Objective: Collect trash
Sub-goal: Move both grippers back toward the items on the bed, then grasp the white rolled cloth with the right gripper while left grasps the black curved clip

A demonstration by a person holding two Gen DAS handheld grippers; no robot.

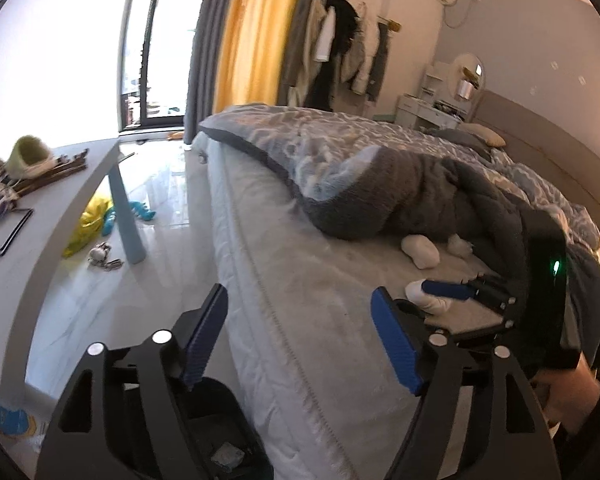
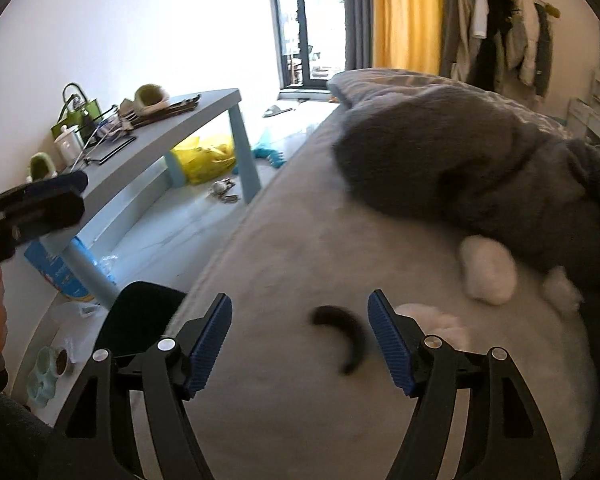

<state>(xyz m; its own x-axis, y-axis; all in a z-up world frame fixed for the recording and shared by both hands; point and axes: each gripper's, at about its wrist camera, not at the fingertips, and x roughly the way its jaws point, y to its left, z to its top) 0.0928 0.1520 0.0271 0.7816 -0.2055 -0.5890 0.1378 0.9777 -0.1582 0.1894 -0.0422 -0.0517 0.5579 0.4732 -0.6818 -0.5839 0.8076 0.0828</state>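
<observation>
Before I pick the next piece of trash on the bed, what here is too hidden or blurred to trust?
- Dark curved item, right wrist view: motion-blurred, unidentifiable.
- Lowest white wad, left wrist view: partly covered by the right gripper.
- Black bin, left wrist view: left gripper hides most.

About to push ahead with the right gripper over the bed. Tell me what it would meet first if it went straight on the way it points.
Probably the bare mattress top: the open right gripper angles down at it. A dark curved object lies between the fingers, possibly met first; motion blur leaves depth unclear.
</observation>
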